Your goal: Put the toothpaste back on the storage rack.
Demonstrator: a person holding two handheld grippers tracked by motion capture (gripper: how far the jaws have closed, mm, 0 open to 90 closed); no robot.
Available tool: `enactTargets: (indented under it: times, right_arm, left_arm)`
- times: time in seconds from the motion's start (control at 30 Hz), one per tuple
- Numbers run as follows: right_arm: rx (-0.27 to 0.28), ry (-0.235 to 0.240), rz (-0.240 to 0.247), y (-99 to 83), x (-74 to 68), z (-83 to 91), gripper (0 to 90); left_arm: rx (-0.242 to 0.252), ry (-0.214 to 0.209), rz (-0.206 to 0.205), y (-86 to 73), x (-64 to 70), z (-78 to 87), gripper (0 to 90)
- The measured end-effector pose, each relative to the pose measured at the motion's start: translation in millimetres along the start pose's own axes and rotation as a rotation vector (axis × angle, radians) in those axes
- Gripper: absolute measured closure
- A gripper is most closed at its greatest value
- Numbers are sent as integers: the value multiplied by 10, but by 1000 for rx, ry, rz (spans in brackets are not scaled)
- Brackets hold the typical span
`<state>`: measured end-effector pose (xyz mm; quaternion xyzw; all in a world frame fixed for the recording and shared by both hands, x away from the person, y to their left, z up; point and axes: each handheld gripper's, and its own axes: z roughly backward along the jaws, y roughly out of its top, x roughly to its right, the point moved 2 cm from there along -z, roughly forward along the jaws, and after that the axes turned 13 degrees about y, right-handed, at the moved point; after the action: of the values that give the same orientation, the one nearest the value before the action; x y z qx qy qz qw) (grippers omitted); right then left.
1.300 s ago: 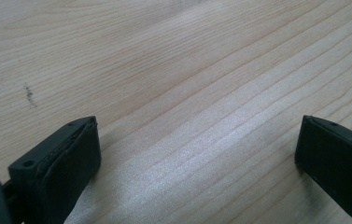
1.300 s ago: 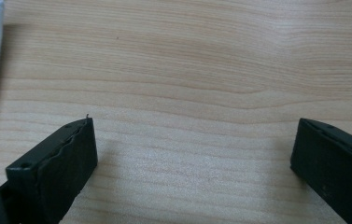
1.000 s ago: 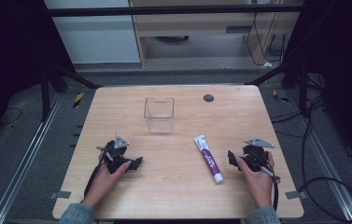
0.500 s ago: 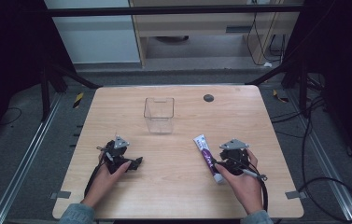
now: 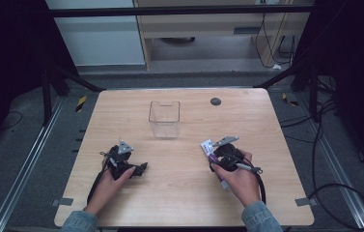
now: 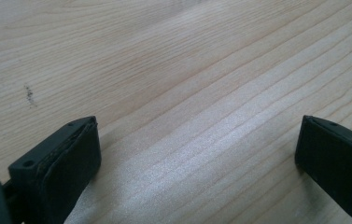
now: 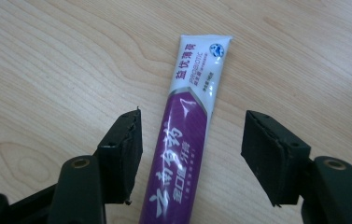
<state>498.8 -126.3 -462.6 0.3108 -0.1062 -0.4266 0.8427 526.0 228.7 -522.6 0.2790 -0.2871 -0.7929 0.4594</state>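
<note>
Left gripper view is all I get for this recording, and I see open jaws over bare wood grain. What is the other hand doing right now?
Observer: The right gripper is open, its jaws either side of a purple and white toothpaste tube lying flat on the table, neither touching it.
Operator: Anything else on the table?
Observer: A clear plastic container stands upright, towards the far edge in the high view.
Operator: Where does my gripper sit?
Observer: The left gripper rests low at the near left, apart from the tube and the container.
</note>
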Motion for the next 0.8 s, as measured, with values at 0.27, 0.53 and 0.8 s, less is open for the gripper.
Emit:
enactTargets:
  times: [0.27,0.53,0.8]
  right_arm:
    - [-49,-6,-10,22,21,-203,377]
    - [-78,5,-29,64,50,-347,427]
    - [-104,6,-52,79,90,-430,487]
  left_arm:
    - [0,0,0,0,0,0,0]
    - [0,0,0,0,0,0,0]
    - [0,0,0,0,0,0,0]
